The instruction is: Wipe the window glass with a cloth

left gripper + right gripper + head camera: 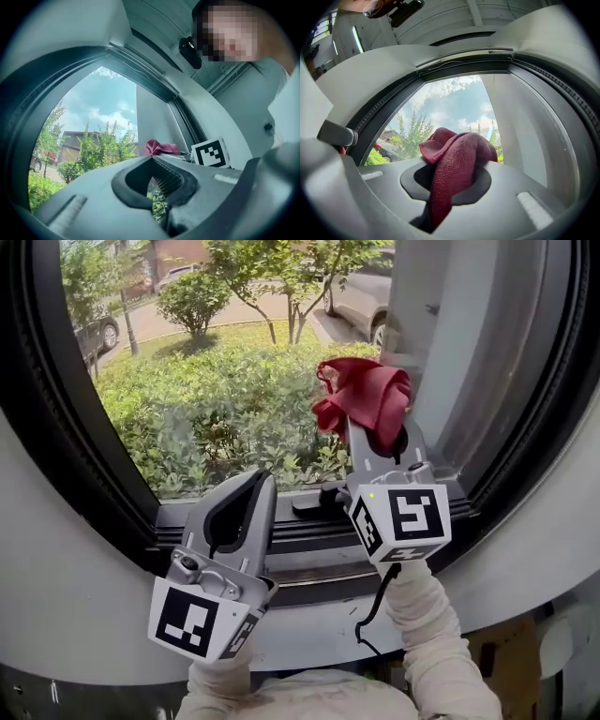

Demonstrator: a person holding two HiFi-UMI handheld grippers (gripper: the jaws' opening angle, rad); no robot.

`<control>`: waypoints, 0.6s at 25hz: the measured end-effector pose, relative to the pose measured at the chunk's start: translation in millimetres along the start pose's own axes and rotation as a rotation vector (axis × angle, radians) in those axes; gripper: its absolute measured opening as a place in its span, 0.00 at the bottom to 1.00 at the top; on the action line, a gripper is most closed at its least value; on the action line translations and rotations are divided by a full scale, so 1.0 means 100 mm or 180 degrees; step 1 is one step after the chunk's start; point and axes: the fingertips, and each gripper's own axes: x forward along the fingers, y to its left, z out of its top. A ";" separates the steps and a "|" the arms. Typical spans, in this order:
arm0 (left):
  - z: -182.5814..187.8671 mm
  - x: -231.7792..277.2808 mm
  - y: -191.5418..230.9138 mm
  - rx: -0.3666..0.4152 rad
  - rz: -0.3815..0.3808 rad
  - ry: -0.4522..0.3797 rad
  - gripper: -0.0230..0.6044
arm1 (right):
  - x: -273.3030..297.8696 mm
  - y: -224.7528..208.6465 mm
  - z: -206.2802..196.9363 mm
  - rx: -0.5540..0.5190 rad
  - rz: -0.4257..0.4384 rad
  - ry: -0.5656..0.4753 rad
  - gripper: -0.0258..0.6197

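Note:
A dark red cloth (364, 399) is bunched at the tip of my right gripper (375, 432), which is shut on it and held up against the window glass (216, 362) right of centre. In the right gripper view the cloth (452, 161) spills out from between the jaws and hangs over them. My left gripper (246, 493) is lower and to the left, near the bottom of the frame, shut with nothing in it; in its own view the left gripper (157, 180) points at the glass, with the cloth (159, 147) seen beyond.
The window has a curved black frame (84, 456) set in a white wall (56, 559). A black handle (314, 502) sits on the lower sill. A pale vertical post (422, 324) stands behind the glass at right. Bushes and parked cars lie outside.

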 end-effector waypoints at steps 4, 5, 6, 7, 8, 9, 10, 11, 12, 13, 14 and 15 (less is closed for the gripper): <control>0.03 -0.19 0.23 0.0005 0.0094 -0.0003 0.04 | 0.13 0.36 0.06 0.0006 0.0099 -0.0014 0.14; 0.04 -0.24 0.29 0.0011 0.0116 -0.0004 0.04 | 0.17 0.47 0.07 0.0013 0.0128 -0.0023 0.14; 0.05 -0.29 0.35 0.0017 0.0138 -0.0006 0.04 | 0.21 0.57 0.09 0.0018 0.0156 -0.0033 0.14; 0.07 -0.34 0.41 0.0022 0.0157 -0.0010 0.04 | 0.24 0.68 0.10 0.0022 0.0185 -0.0045 0.14; 0.08 -0.39 0.47 0.0026 0.0174 -0.0012 0.04 | 0.28 0.79 0.12 0.0028 0.0213 -0.0058 0.14; 0.09 -0.44 0.53 0.0028 0.0189 -0.0011 0.04 | 0.31 0.90 0.13 0.0034 0.0242 -0.0070 0.14; 0.10 -0.49 0.58 0.0030 0.0203 -0.0008 0.04 | 0.35 1.01 0.14 0.0042 0.0273 -0.0083 0.14; 0.10 -0.55 0.64 0.0033 0.0220 -0.0004 0.04 | 0.38 1.12 0.15 0.0049 0.0308 -0.0095 0.14; 0.10 -0.61 0.69 0.0035 0.0238 -0.0003 0.04 | 0.41 1.24 0.16 0.0056 0.0346 -0.0106 0.14; 0.11 -0.67 0.75 0.0036 0.0256 -0.0002 0.04 | 0.44 1.35 0.17 0.0064 0.0387 -0.0114 0.14; 0.12 -0.72 0.80 0.0037 0.0273 -0.0002 0.04 | 0.48 1.47 0.18 0.0071 0.0429 -0.0119 0.14; 0.13 -0.77 0.86 0.0039 0.0290 -0.0001 0.04 | 0.52 1.58 0.20 0.0077 0.0471 -0.0122 0.14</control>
